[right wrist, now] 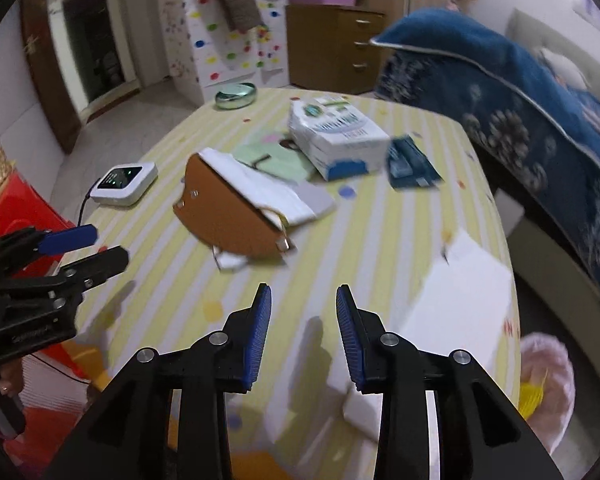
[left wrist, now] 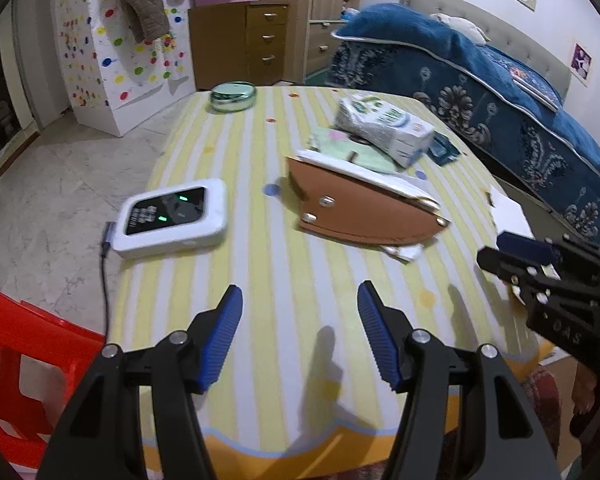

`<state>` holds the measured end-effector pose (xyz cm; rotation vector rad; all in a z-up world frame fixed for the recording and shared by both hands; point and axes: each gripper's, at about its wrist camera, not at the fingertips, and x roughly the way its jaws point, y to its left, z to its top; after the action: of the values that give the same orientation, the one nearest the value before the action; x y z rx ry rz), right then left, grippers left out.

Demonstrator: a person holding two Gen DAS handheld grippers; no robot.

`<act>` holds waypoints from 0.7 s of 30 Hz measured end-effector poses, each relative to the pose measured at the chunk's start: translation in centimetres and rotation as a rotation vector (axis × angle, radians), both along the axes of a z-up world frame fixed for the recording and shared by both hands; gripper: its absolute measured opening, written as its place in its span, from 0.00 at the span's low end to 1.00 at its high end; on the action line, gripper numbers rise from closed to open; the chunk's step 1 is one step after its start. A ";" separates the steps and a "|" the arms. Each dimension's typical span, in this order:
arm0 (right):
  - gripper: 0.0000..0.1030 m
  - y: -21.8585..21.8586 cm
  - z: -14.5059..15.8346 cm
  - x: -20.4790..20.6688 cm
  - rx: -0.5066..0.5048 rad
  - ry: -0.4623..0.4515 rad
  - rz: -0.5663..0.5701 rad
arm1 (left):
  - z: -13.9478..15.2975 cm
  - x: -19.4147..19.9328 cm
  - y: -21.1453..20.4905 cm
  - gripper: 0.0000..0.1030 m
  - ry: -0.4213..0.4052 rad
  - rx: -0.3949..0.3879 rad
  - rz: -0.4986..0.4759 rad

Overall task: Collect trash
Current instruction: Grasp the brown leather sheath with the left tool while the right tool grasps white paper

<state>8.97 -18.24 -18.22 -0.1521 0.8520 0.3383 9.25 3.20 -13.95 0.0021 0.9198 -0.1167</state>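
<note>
White paper scraps [right wrist: 460, 300] lay on the striped tablecloth [right wrist: 380, 232] just ahead and to the right of my right gripper [right wrist: 304, 300], one sheet reaching the table's edge and a folded piece [right wrist: 364, 412] lying under that gripper's right finger. My right gripper hovered over the cloth with its blue pads partly apart and nothing between them. A smaller crumpled scrap [right wrist: 230, 261] poked out from beneath the brown leather pouch [right wrist: 228, 216], which sat straight ahead of both grippers with white sheets resting on its top. Beyond the pouch, farther from me, a printed tissue pack [right wrist: 336, 140] lay over pale green paper [right wrist: 276, 160], and a dark blue wrapper [right wrist: 410, 164] rested just right of the pack. My left gripper [left wrist: 300, 300] hung low over the near part of the table, its pads spread wide and empty. Ahead and to its left sat a white device [left wrist: 172, 218] with green lights, its cable [left wrist: 106, 276] dropping off the table's side. At the far edge stood a round green tin [left wrist: 233, 96]. A red plastic chair [left wrist: 16, 360] stood to the left of my left gripper, and a bed with a blue patterned blanket [left wrist: 500, 112] ran along the right, beyond the table.
</note>
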 end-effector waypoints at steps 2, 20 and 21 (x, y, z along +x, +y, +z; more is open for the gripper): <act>0.27 0.8 0.2 1.0 -0.031 -0.018 0.006 | 0.2 0.3 1.0 0.57 -0.008 0.005 0.024; 0.11 5.4 -1.7 1.1 -0.010 0.107 0.166 | -0.1 0.9 3.8 0.57 0.006 -0.037 0.081; 0.11 5.8 -1.6 0.8 0.000 0.111 0.183 | 0.0 0.9 3.7 0.57 0.006 -0.039 0.080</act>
<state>9.73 -12.45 -19.83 -0.2134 0.9504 0.5218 10.13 6.94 -13.95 -0.0707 0.9217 -0.0606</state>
